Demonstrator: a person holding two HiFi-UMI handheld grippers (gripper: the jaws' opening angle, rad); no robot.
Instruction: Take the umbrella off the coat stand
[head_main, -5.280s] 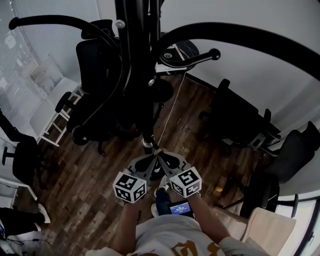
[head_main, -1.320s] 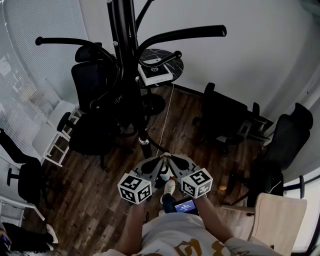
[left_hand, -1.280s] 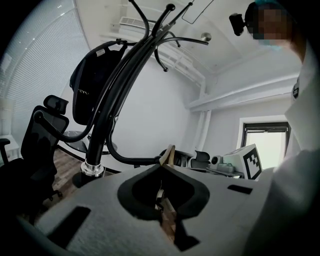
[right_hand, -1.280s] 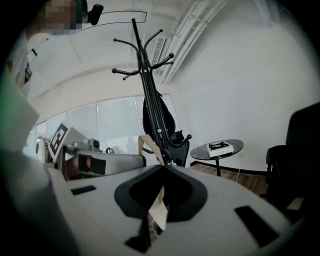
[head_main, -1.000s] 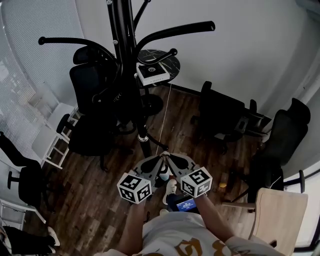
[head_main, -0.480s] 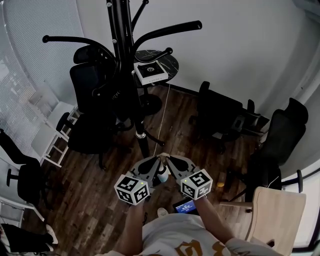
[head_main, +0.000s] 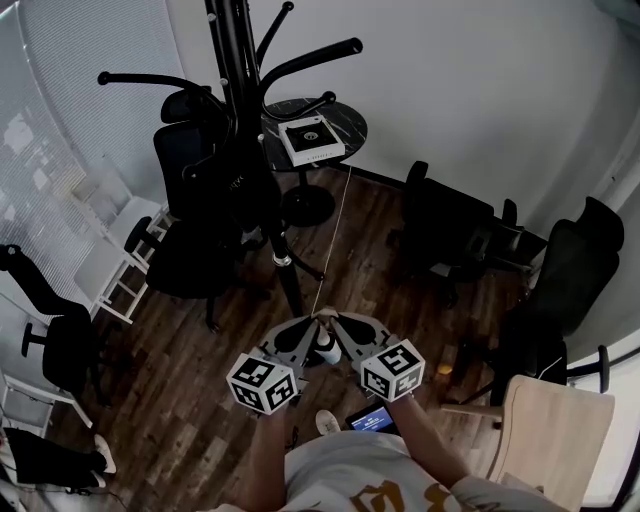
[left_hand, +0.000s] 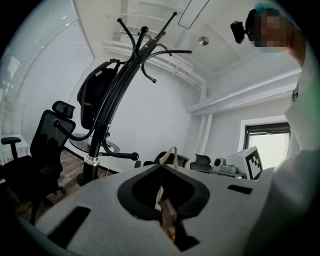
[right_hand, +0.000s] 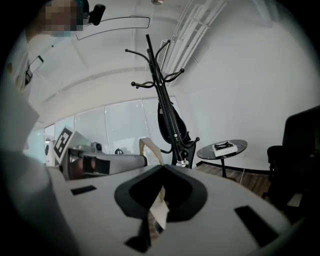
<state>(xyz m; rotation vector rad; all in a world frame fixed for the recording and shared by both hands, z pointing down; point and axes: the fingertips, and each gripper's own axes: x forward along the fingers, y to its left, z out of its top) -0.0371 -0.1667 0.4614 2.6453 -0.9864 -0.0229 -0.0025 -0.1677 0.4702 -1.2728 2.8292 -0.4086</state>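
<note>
Umbrella (left_hand: 120, 87): long, black, hangs tight along the pole of the coat stand (head_main: 300, 62), far left in the scene. It is black on black, so its outline is hard to separate from the pole. A black bag (left_hand: 94, 95) with pale print also hangs on the stand, beside the umbrella.

Left tongs (head_main: 309, 326) and right tongs (head_main: 337, 324) are held low and near, in front of the person's shirt (head_main: 345, 480), tips meeting. Both are clenched on a tan strap (left_hand: 168, 216) that loops up past the tips. Neither touches the umbrella or the stand.

Far of the stand is a small round dark worktop (head_main: 352, 120) carrying a white box (head_main: 312, 140). Black office chairs (head_main: 455, 235) stand around on the wooden floor (head_main: 370, 215).
</note>
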